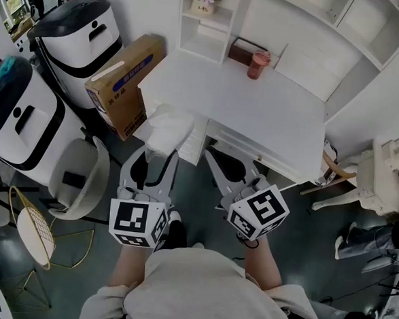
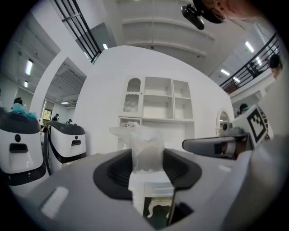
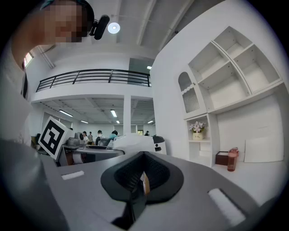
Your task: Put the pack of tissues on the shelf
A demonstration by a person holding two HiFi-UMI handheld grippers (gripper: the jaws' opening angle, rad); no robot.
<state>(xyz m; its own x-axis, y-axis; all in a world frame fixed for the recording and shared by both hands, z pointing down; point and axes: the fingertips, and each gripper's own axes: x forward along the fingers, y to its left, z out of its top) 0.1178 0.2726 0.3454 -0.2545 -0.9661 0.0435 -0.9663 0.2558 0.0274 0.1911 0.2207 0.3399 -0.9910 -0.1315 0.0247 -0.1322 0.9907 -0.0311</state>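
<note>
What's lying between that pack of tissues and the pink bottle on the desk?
Nothing: the head view shows only bare white desktop between the pack of tissues, clamped in the left hand-held gripper, and the pink bottle.

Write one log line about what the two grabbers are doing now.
left gripper: shut on pack of tissues | right gripper: shut, empty | shelf: ahead, tissues not yet on it
</note>
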